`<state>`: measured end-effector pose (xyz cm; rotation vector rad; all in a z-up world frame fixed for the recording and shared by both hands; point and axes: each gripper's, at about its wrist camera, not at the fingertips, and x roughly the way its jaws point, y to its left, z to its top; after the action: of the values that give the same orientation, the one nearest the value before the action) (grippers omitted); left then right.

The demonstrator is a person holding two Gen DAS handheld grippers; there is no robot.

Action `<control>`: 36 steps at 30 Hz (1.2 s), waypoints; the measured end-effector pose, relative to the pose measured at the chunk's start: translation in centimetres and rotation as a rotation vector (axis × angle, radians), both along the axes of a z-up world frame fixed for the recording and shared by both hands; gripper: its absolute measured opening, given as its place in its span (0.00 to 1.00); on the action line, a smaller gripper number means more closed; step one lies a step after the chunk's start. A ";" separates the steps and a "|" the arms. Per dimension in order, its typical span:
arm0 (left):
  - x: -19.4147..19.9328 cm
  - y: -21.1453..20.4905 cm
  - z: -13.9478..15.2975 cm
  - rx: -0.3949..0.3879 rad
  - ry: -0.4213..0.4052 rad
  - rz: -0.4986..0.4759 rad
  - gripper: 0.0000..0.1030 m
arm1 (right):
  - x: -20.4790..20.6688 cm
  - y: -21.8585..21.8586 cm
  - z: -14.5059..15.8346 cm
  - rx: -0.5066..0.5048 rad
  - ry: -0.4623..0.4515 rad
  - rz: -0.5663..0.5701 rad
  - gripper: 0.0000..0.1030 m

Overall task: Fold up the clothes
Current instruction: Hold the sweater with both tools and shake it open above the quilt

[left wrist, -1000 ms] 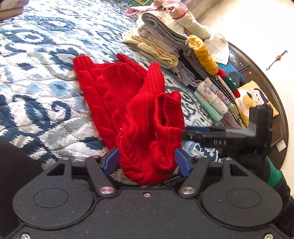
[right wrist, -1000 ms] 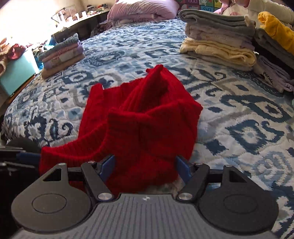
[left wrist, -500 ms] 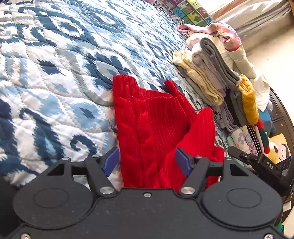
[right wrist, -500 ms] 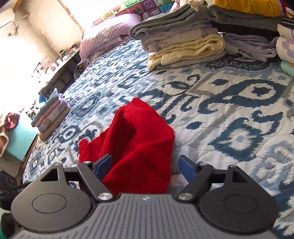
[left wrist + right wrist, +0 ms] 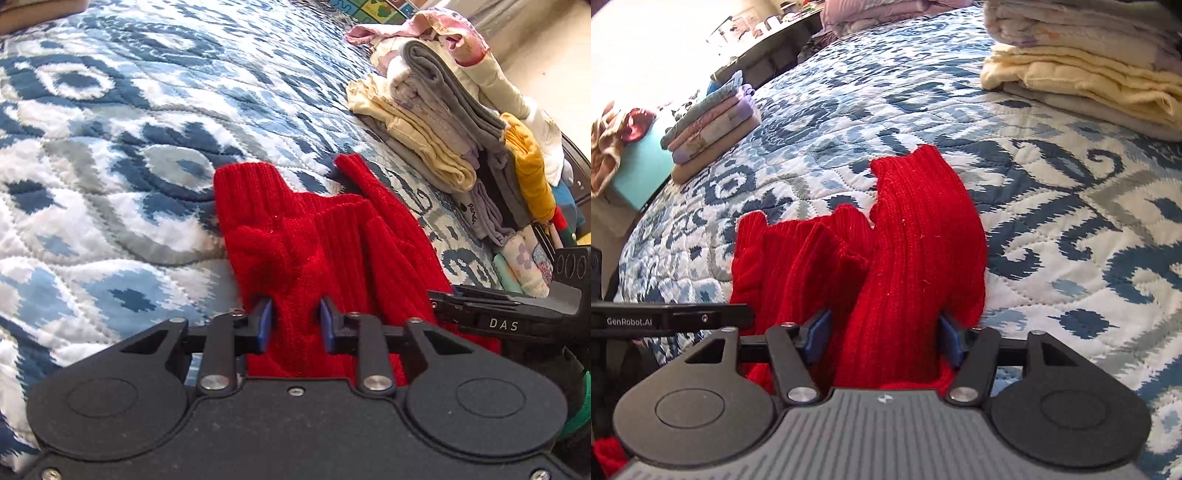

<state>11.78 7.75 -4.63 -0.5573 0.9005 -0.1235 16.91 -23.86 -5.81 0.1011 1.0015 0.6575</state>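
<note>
Sweater [image 5: 325, 251] is lying bunched on the quilt [image 5: 110, 155], near edge raised. Left gripper [image 5: 293, 325] is pinching a narrow fold; right gripper [image 5: 879, 334] is closing wider around thick knit. Risk: uneven grips could be letting bulky layers slip, skewing the fold toward the stacks [image 5: 436, 122].

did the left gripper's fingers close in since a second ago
Yes. The left gripper now has its blue pads pinched on a narrow fold of the red sweater; earlier they stood wide apart, out by the pivot screws on its own black body.
</note>
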 end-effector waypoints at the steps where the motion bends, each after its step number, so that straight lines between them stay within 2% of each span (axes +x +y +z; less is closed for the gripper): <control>1: 0.4 -0.3 0.4 0.005 -0.012 -0.024 0.19 | -0.1 -0.2 0.2 0.019 -0.002 -0.007 0.37; 3: 1.3 -0.7 1.6 0.011 -0.048 -0.062 0.17 | -0.5 -1.0 0.8 0.055 -0.015 -0.042 0.28; 5: 2.5 -1.1 3.5 0.042 -0.107 -0.092 0.17 | -0.8 -1.8 1.7 0.098 -0.044 -0.067 0.24; 10: 6.8 -0.9 8.4 0.106 -0.246 -0.102 0.17 | -0.4 -3.9 5.9 0.218 -0.186 -0.194 0.22; 11: 7.8 -0.7 9.1 0.114 -0.269 -0.094 0.17 | 0.2 -4.1 6.7 0.215 -0.231 -0.235 0.22; 13: 9.8 -0.3 9.4 0.136 -0.267 -0.090 0.26 | 1.6 -4.3 7.3 0.170 -0.273 -0.304 0.32; 14: 10.7 -0.2 9.4 0.152 -0.252 -0.088 0.40 | 2.7 -4.5 7.0 0.129 -0.271 -0.344 0.54; 15: 10.8 0.1 9.2 0.159 -0.233 -0.069 0.42 | 3.3 -4.7 6.8 0.104 -0.261 -0.367 0.66; 17: 9.7 0.5 9.0 0.154 -0.241 -0.081 0.46 | 3.6 -5.6 6.3 0.089 -0.240 -0.413 0.66; 18: 8.7 0.5 8.8 0.152 -0.239 -0.081 0.50 | 3.3 -6.0 6.2 0.096 -0.234 -0.420 0.69; 20: 6.1 0.3 8.0 0.147 -0.221 -0.102 0.50 | 1.9 -6.1 5.9 0.072 -0.246 -0.430 0.72; 22: 3.5 -0.3 7.0 0.142 -0.212 -0.133 0.50 | -0.6 -5.5 5.4 0.026 -0.255 -0.426 0.72; 25: -0.1 -2.2 5.5 0.183 -0.186 -0.176 0.50 | -4.6 -4.4 4.4 -0.007 -0.245 -0.440 0.73; 28: -2.4 -3.5 4.2 0.235 -0.160 -0.163 0.54 | -7.9 -4.0 3.5 -0.008 -0.214 -0.515 0.75; 30: -3.5 -4.2 3.3 0.250 -0.140 -0.138 0.61 | -8.8 -4.0 2.4 0.022 -0.152 -0.539 0.77; 31: -3.9 -4.6 2.8 0.258 -0.122 -0.127 0.61 | -9.2 -4.0 1.6 0.036 -0.118 -0.551 0.77; 34: -4.7 -5.6 1.1 0.343 -0.084 -0.095 0.61 | -10.1 -4.2 -0.7 0.096 -0.032 -0.595 0.63; 35: -4.6 -5.5 0.6 0.340 -0.073 -0.090 0.61 | -10.3 -4.6 -1.1 0.131 -0.019 -0.616 0.58; 36: -4.6 -5.3 -0.1 0.317 -0.063 -0.075 0.54 | -10.6 -5.1 -1.5 0.182 -0.007 -0.636 0.52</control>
<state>7.21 2.45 -4.73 -0.2244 0.8594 -0.0634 6.34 -28.95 -7.27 0.5529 0.8364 0.1609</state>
